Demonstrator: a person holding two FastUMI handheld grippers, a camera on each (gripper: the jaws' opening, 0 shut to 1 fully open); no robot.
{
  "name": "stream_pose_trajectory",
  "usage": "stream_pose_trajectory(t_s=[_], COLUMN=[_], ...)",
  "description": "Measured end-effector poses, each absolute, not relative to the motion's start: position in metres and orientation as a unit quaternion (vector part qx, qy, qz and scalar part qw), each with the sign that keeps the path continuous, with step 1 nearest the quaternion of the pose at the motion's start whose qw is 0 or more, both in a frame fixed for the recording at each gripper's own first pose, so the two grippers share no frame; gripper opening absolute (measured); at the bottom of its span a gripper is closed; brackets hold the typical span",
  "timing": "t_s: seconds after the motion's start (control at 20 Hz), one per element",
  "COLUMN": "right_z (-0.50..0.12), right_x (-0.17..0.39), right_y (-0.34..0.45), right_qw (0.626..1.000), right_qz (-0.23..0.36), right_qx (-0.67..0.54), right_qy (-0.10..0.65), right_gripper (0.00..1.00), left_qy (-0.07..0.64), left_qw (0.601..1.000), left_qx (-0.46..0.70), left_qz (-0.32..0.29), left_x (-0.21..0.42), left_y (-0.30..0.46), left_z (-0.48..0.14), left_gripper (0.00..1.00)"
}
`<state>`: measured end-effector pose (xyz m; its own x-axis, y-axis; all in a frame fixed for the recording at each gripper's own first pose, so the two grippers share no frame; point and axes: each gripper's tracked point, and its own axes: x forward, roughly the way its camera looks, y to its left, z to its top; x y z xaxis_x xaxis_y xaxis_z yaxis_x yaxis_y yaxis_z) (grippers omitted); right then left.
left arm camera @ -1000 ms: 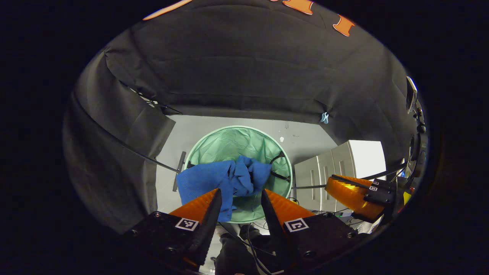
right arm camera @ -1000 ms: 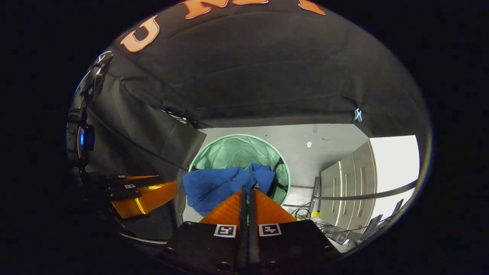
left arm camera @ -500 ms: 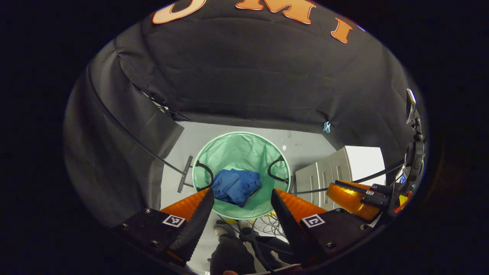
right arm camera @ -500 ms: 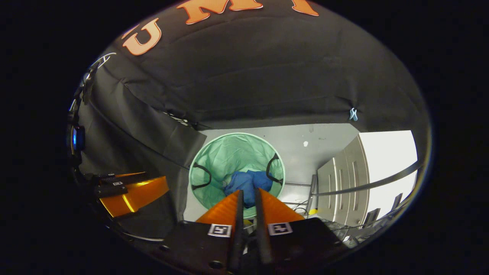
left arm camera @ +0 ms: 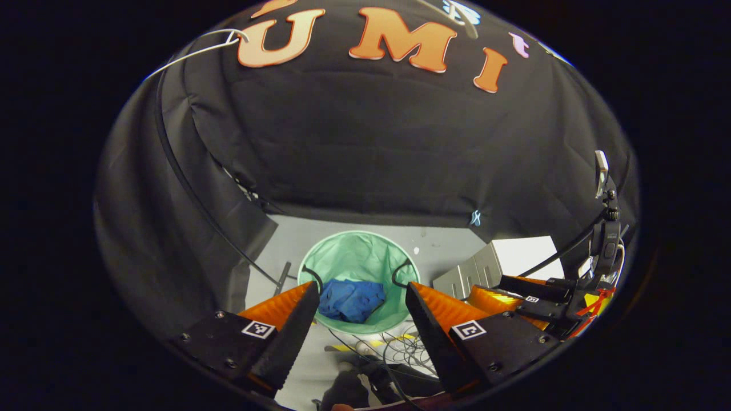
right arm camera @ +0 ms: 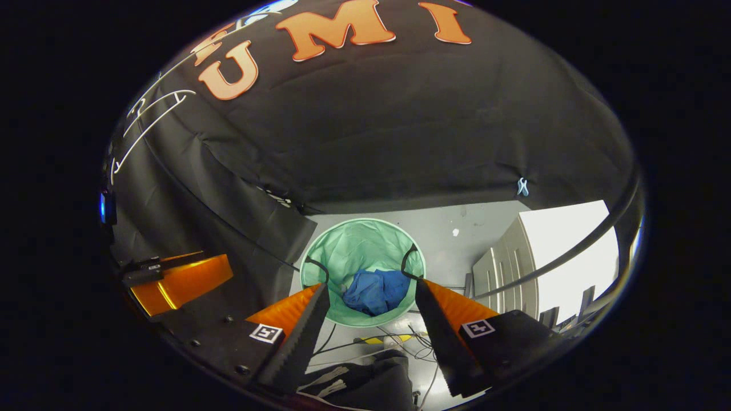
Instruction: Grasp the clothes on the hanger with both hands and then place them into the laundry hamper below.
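Observation:
The blue garment (left arm camera: 349, 299) (right arm camera: 374, 291) lies crumpled inside the round green hamper (left arm camera: 360, 255) (right arm camera: 362, 242) on the grey floor far below. My left gripper (left arm camera: 360, 299) is open, high above the hamper, with nothing between its orange fingers. My right gripper (right arm camera: 372, 297) is open too and equally empty. In the left gripper view the right gripper (left arm camera: 514, 291) shows at the right edge; in the right gripper view the left gripper (right arm camera: 183, 279) shows at the left. A white wire hanger (right arm camera: 145, 123) (left arm camera: 200, 48) hangs bare at the upper left.
A grey cabinet (left arm camera: 485, 268) (right arm camera: 508, 268) stands right of the hamper. Loose cables (left arm camera: 394, 348) (right arm camera: 400, 337) lie on the floor below the grippers. A dark metal bar (right arm camera: 571, 251) crosses at the right, a camera mount (left arm camera: 605, 228) stands at the far right, and black cloth walls surround the booth.
The right gripper opened and let go of the blue garment, which dropped fully into the hamper. Both grippers have risen, so the hamper looks smaller and the hanger has come into view.

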<state>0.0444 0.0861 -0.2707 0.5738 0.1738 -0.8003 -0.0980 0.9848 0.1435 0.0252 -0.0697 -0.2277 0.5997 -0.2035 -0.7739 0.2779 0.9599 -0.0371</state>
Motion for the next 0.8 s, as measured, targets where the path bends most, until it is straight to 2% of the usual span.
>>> stream_pose_trajectory(t_s=[0.05, 0.1, 0.45, 0.65, 0.8], right_z=[-0.258, -0.243, -0.128, -0.072, -0.033], right_x=[0.041, 0.037, 0.002, -0.014, -0.026], right_y=[0.089, 0.092, 0.102, 0.103, 0.093], right_qw=[0.892, 0.899, 0.945, 0.964, 0.977], right_qz=[0.077, 0.075, 0.065, 0.061, 0.058], right_qx=[0.044, 0.045, 0.054, 0.061, 0.039], right_qy=[0.443, 0.428, 0.317, 0.251, 0.201], right_gripper=[0.90, 0.98, 0.98, 0.98, 1.00], left_qy=[0.412, 0.398, 0.278, 0.201, 0.140], left_qw=[0.900, 0.906, 0.944, 0.962, 0.974], left_qx=[0.042, 0.038, 0.024, 0.015, 0.014], left_qz=[-0.138, -0.141, -0.176, -0.184, -0.180], left_x=[0.024, 0.021, -0.004, -0.020, -0.033], left_y=[-0.066, -0.065, -0.051, -0.036, -0.019], left_z=[-0.212, -0.196, -0.080, -0.005, 0.027], left_gripper=[0.98, 0.97, 0.97, 0.96, 0.96])
